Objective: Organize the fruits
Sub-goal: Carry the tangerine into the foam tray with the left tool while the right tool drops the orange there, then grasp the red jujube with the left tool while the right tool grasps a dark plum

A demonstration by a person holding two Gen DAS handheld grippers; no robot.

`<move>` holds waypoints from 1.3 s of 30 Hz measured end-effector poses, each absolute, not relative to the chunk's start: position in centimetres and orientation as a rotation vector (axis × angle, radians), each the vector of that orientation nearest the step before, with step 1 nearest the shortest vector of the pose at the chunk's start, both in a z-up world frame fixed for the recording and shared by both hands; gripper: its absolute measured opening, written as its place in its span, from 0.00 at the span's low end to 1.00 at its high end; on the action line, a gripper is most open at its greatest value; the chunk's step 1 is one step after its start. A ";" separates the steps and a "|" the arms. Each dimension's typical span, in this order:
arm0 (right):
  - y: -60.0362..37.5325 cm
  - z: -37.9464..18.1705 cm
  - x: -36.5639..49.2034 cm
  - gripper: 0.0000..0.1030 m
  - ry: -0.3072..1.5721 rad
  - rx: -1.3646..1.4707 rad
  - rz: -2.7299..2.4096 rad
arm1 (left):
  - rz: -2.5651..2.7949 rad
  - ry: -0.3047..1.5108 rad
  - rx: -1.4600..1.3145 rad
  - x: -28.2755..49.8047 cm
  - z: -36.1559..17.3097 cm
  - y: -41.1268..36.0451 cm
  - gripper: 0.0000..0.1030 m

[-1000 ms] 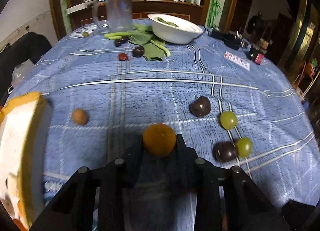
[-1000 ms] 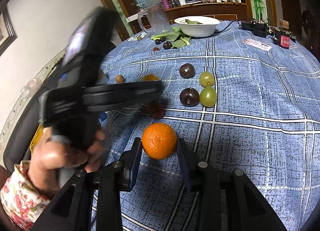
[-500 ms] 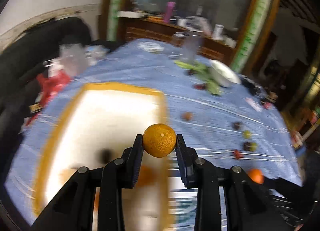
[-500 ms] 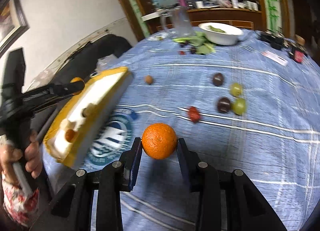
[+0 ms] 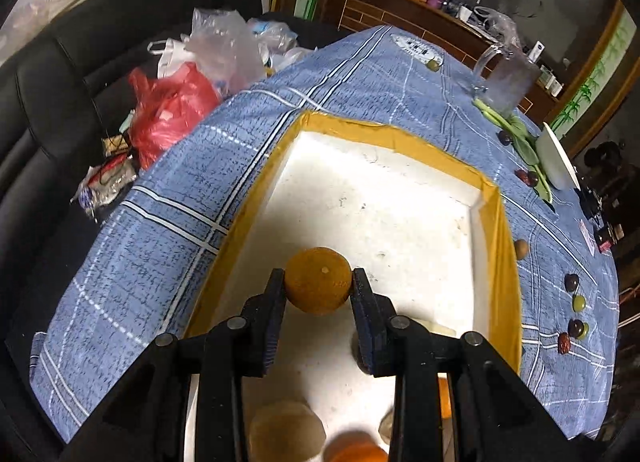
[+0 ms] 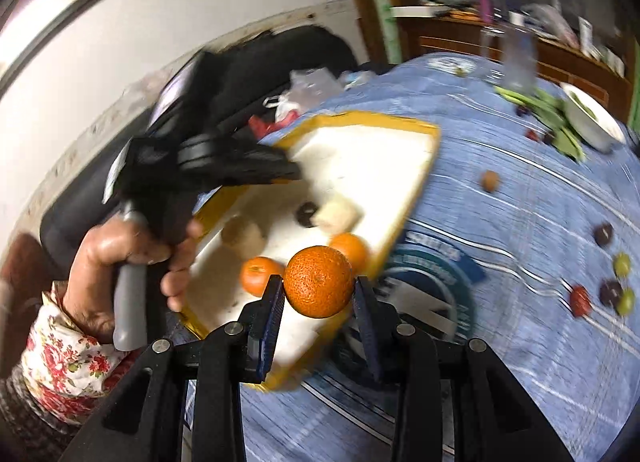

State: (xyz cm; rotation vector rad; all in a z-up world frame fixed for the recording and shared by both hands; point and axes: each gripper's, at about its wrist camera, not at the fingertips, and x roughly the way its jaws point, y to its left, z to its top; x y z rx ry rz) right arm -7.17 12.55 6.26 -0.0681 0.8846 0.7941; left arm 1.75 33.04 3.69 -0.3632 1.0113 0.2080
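Note:
My left gripper [image 5: 318,286] is shut on a dull orange tangerine [image 5: 318,280] and hangs over the white inside of a yellow-rimmed box [image 5: 496,221]. My right gripper [image 6: 319,290] is shut on a bright orange tangerine [image 6: 319,282], just off the box's near corner [image 6: 424,181]. In the right wrist view the left gripper [image 6: 240,165], held by a person's hand [image 6: 120,258], reaches over the box. Two oranges [image 6: 260,276] and pale and dark fruits [image 6: 308,213] lie inside. Dark plums [image 5: 571,282], green grapes [image 5: 579,303] and a red fruit [image 5: 564,342] stay on the blue checked cloth.
A brown fruit [image 5: 520,249] lies just right of the box. A glass jug [image 5: 506,81], green leaves [image 5: 516,129] and a white bowl [image 5: 556,159] stand at the far end. Plastic bags [image 5: 188,101] rest on a black sofa [image 5: 60,81] to the left.
Both grippers swung left from the loose fruits to the box, each carrying its tangerine. The left one now sits over the box; the right one has neared its corner.

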 end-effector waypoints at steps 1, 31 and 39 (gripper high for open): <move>13.6 6.0 -7.3 0.38 0.886 -0.090 0.801 | 0.208 1.013 -0.369 1.9 3.6 33.1 0.30; 12.4 5.6 -11.0 0.62 0.819 -0.142 0.755 | 0.090 0.801 -0.524 -7.4 10.3 30.0 0.76; 2.5 5.2 -10.7 0.63 0.837 -0.010 0.616 | 0.018 0.832 -0.558 -8.8 9.7 25.2 0.78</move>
